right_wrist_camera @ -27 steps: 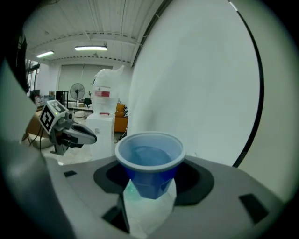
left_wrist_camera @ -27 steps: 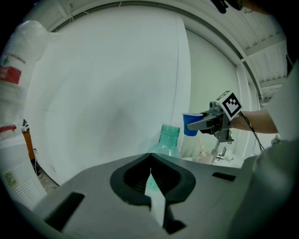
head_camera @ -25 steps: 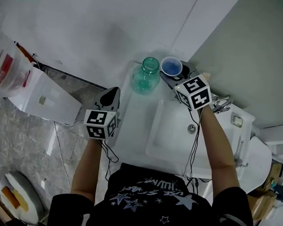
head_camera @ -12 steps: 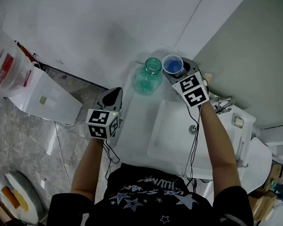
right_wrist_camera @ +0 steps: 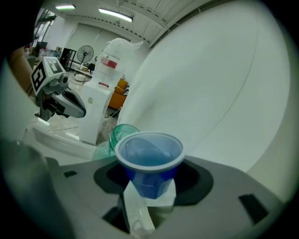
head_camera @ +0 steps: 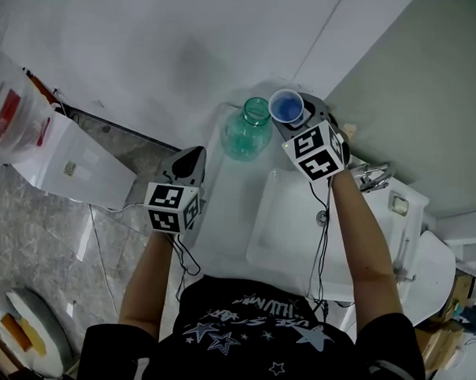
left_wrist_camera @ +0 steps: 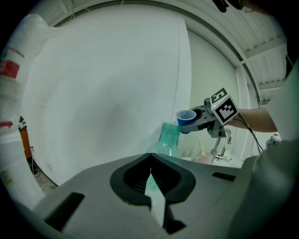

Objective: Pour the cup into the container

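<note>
A small blue cup (head_camera: 286, 107) with a white rim is clamped between the jaws of my right gripper (head_camera: 293, 118), which is shut on it. The cup hangs tipped just right of the mouth of a green see-through bottle (head_camera: 247, 130) on the white counter. In the right gripper view the cup (right_wrist_camera: 149, 158) fills the middle, with the bottle's mouth (right_wrist_camera: 122, 132) close behind it on the left. My left gripper (head_camera: 190, 161) is shut and holds nothing, low and left of the bottle. Its own view shows the bottle (left_wrist_camera: 169, 137), the cup (left_wrist_camera: 186, 119) and the right gripper (left_wrist_camera: 202, 117) ahead.
A white sink basin (head_camera: 277, 226) with a chrome faucet (head_camera: 370, 175) lies right of the bottle. A white box-like unit (head_camera: 74, 166) and a red-and-white bag (head_camera: 9, 112) stand at the left. A white wall rises right behind the bottle.
My right gripper has rolled, and the cup has tipped and edged left towards the bottle's mouth. The left gripper has stayed put.
</note>
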